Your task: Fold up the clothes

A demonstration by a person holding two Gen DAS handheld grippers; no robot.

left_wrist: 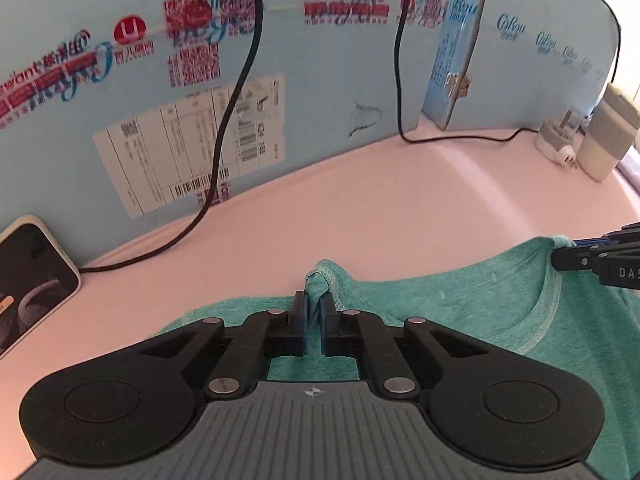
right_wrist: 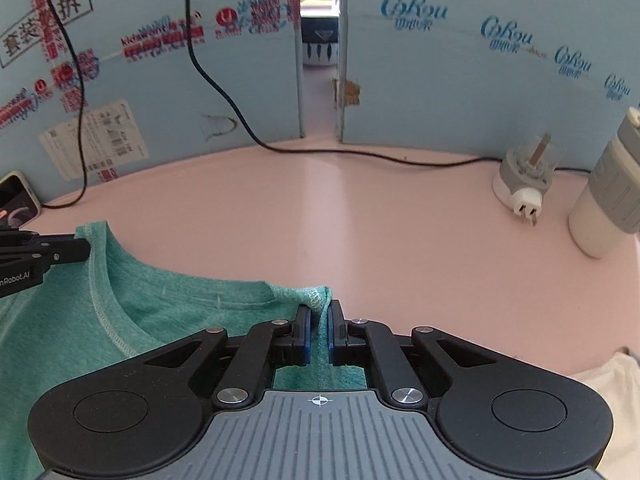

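Observation:
A teal green shirt (left_wrist: pixel 460 304) lies on the pink table (left_wrist: pixel 360 208) with its neckline facing the back wall. My left gripper (left_wrist: pixel 316 304) is shut on a bunched fold of the shirt's shoulder edge, which sticks up between the pads. In the right wrist view the same shirt (right_wrist: pixel 168 300) spreads to the left, and my right gripper (right_wrist: pixel 319 312) is shut on its other shoulder edge. Each gripper shows in the other's view: the right gripper (left_wrist: pixel 560 258) at the right edge, the left gripper (right_wrist: pixel 82 249) at the left edge.
Blue printed cardboard walls (left_wrist: pixel 320 80) close off the back. Black cables (left_wrist: pixel 224 128) hang down onto the table. A phone (left_wrist: pixel 28 276) lies at the left. A white plug adapter (right_wrist: pixel 524 176) and a white bottle (right_wrist: pixel 608 196) stand at the right. A cream cloth (right_wrist: pixel 612 376) lies at lower right.

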